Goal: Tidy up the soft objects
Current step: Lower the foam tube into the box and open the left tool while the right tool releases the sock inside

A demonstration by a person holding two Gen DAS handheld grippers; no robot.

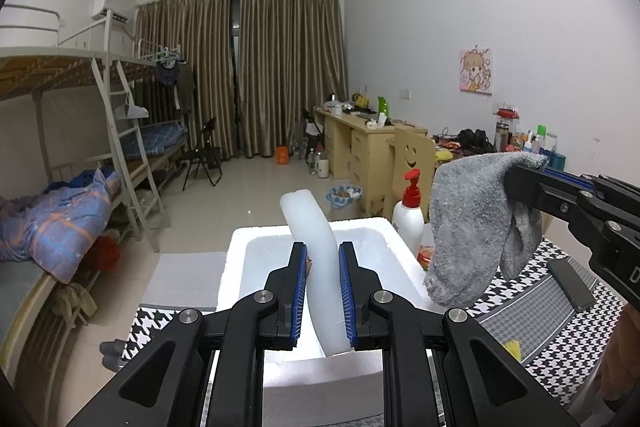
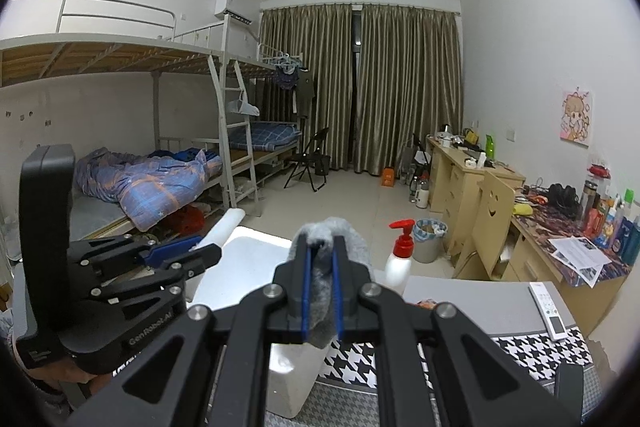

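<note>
Two soft things are carried at once, one per gripper. A curved white foam strip (image 1: 310, 239) is clenched between the pads of the left gripper (image 1: 323, 291) and is held above the open white foam box (image 1: 240, 251), probably so that it can be dropped inside. A grey fluffy cloth (image 1: 468, 227) is pinched at its upper edge by the right gripper (image 2: 321, 291), so most of it hangs free just beside the box, near the red-capped pump bottle (image 1: 408, 215). The box rests on a houndstooth-patterned surface (image 1: 560, 347), where a remote control (image 2: 548, 311) also lies.
</note>
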